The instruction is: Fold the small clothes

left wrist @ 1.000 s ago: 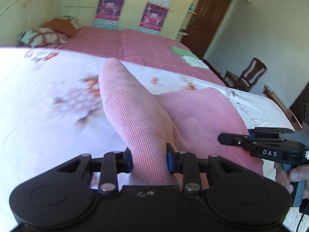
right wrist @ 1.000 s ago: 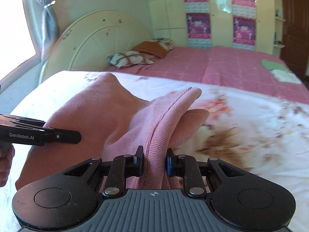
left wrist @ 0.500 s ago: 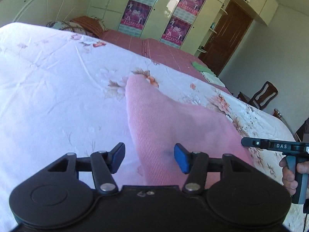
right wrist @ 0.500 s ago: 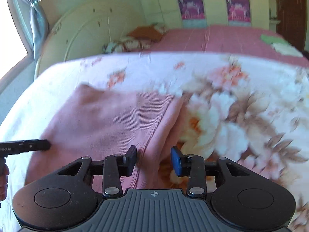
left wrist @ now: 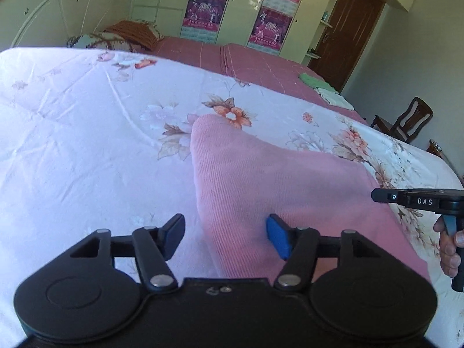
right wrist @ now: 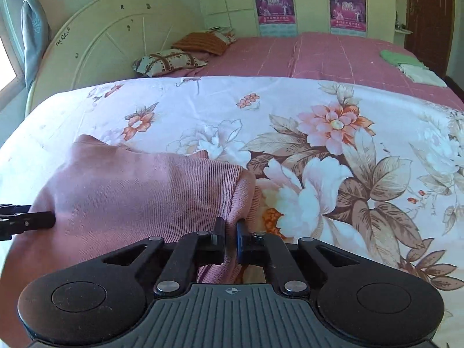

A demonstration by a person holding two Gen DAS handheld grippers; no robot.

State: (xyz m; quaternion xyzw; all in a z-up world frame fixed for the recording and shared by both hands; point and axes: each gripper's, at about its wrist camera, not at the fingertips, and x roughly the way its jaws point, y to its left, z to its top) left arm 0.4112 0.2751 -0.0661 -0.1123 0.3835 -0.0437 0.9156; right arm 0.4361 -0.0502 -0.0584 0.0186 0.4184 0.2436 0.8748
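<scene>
A pink ribbed knit garment (left wrist: 275, 179) lies folded flat on the floral bedsheet (left wrist: 87, 133). My left gripper (left wrist: 226, 236) is open just above its near left edge, its jaws straddling the cloth without holding it. In the right wrist view the same garment (right wrist: 139, 191) lies to the left, and my right gripper (right wrist: 230, 230) is shut on its right edge fold. The right gripper also shows in the left wrist view (left wrist: 417, 200), at the garment's right side. The left gripper's tip shows in the right wrist view (right wrist: 26, 221).
The floral sheet (right wrist: 333, 150) covers the near bed. Behind it is a pink bedspread (right wrist: 319, 55) with pillows (right wrist: 171, 61) and folded green and white cloths (right wrist: 406, 63). A wooden chair (left wrist: 406, 121) stands at the right, by a brown door (left wrist: 348, 29).
One second ago both grippers held the garment lifted. They lowered it flat and opened. Now the left stays open, wider, and the right has shut again on the right edge.
</scene>
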